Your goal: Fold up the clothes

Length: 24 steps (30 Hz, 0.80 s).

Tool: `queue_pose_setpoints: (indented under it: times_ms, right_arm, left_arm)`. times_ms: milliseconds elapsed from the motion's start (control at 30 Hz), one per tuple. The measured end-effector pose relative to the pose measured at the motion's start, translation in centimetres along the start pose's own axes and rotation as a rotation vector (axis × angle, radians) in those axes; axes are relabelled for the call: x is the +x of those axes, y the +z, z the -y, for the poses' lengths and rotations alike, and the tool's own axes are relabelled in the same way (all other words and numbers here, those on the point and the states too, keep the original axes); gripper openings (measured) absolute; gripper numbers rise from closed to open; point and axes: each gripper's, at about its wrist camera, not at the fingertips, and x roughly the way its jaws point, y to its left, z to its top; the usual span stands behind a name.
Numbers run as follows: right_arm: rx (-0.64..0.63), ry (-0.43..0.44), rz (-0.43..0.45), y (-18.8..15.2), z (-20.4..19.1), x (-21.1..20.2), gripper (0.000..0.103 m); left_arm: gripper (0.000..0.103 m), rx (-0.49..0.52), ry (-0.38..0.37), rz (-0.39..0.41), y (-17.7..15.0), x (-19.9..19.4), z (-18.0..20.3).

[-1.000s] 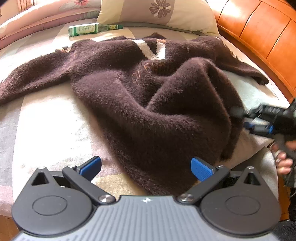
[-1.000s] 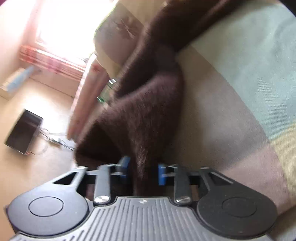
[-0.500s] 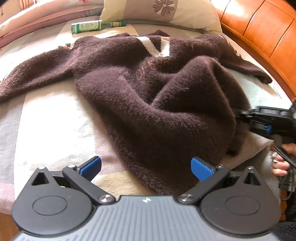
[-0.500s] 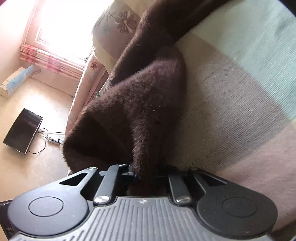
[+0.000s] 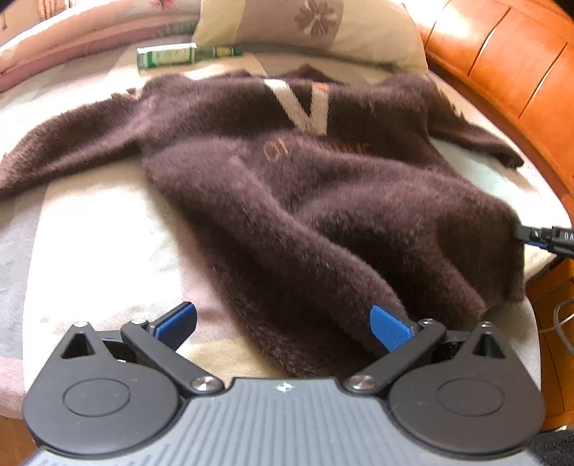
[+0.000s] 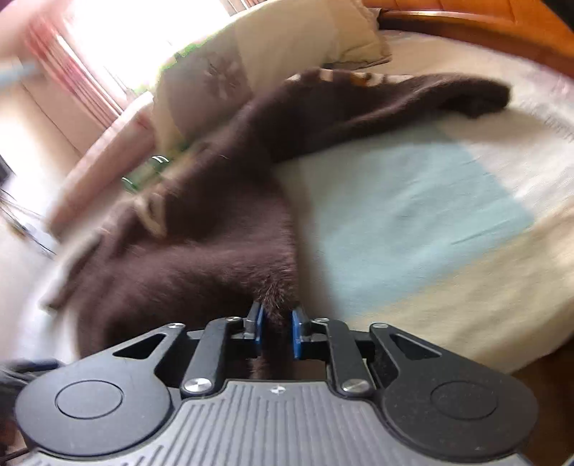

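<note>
A fuzzy dark brown sweater (image 5: 323, 200) with a white V at the neck lies spread on the bed (image 5: 89, 233), sleeves out to both sides. My left gripper (image 5: 283, 322) hovers open over its near hem, touching no fabric. My right gripper (image 6: 276, 322) has the sweater's (image 6: 215, 251) side edge pinched between its blue pads, and its jaws are opening slightly. In the left wrist view the right gripper (image 5: 545, 236) sits at the far right edge, pulling the cloth taut.
A green bottle (image 5: 168, 57) lies near the flowered pillow (image 5: 305, 25) at the head of the bed. An orange wooden headboard (image 5: 502, 64) curves along the right. The striped bedspread (image 6: 412, 200) is bare right of the sweater.
The right gripper closed on the sweater's edge, then rose and drew it outward. The bunched folds in the middle flattened and lettering now shows. The left gripper stayed put.
</note>
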Motion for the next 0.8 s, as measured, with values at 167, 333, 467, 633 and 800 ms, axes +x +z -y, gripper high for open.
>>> queue_pose_setpoints:
  times_ms: [167, 333, 467, 633, 800]
  right_arm:
    - [-0.075, -0.010, 0.075, 0.2, -3.1, -2.3, 0.022]
    - [-0.272, 0.125, 0.044, -0.3, -9.6, -2.6, 0.030]
    - [-0.435, 0.324, -0.082, -1.7, -16.2, -0.7, 0.041]
    - [-0.582, 0.506, -0.288, -4.3, -23.7, 4.6, 0.045]
    - [-0.678, 0.356, -0.369, -6.5, -27.9, 11.0, 0.047]
  left_arm:
    - [0.102, -0.045, 0.011, 0.206, 0.7, -4.3, -1.2]
    - [0.102, -0.085, 0.007, 0.168, 1.9, -4.1, -3.5]
    - [0.102, -0.123, 0.036, 0.172, 1.2, -4.7, -4.9]
    - [0.102, -0.161, 0.092, 0.187, -0.2, -5.9, -6.8]
    - [0.102, -0.198, 0.121, 0.204, -1.9, -7.4, -8.8]
